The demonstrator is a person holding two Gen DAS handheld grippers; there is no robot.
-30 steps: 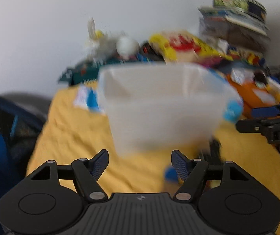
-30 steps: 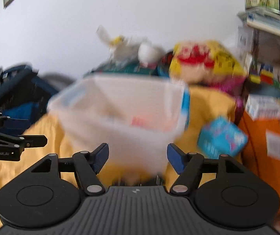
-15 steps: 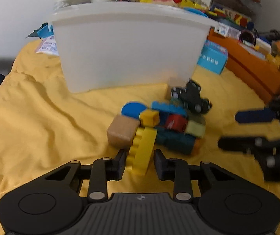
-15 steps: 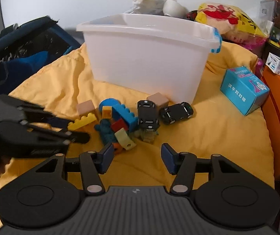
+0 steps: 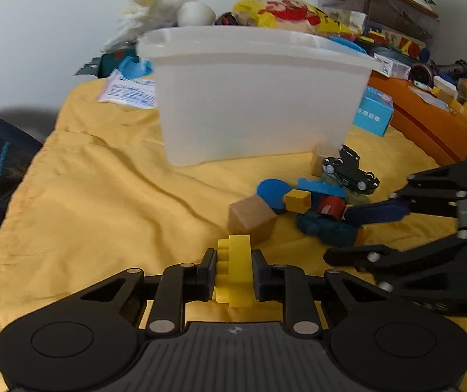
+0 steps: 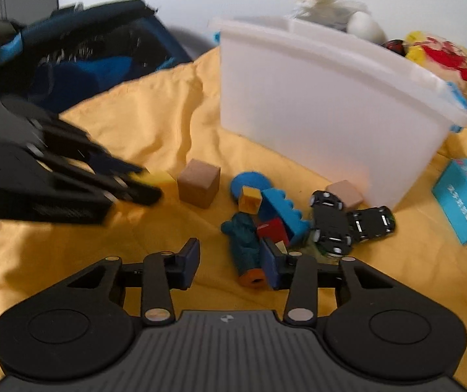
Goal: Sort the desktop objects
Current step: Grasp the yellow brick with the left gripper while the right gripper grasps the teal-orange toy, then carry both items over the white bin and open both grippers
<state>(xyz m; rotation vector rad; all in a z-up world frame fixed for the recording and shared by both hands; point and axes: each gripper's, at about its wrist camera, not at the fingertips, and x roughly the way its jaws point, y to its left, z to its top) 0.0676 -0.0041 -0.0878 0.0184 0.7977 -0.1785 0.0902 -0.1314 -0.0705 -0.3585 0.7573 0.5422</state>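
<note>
My left gripper (image 5: 233, 276) is shut on a yellow studded brick (image 5: 238, 261), low over the yellow cloth (image 5: 103, 212). In the right wrist view it shows blurred at the left as the left gripper (image 6: 132, 181) with the yellow brick (image 6: 161, 178). A wooden cube (image 5: 251, 219) sits just beyond it. My right gripper (image 6: 230, 264) hangs over the toy pile with its jaws closing. A dark teal piece with an orange end (image 6: 246, 248) lies between them, beside the right pad; the left pad stands apart. The white tub (image 5: 256, 98) stands behind the pile.
Two black toy cars (image 6: 331, 222), a blue brick (image 6: 282, 210), a red block and a small yellow cube lie in the pile. A teal carton (image 6: 465, 196) and an orange box (image 5: 429, 124) are to the right, a dark blue bag (image 6: 80, 65) to the left.
Both grippers have dropped from in front of the tub to the toys. The left jaws have closed on the yellow brick. The right jaws have narrowed around the teal piece.
</note>
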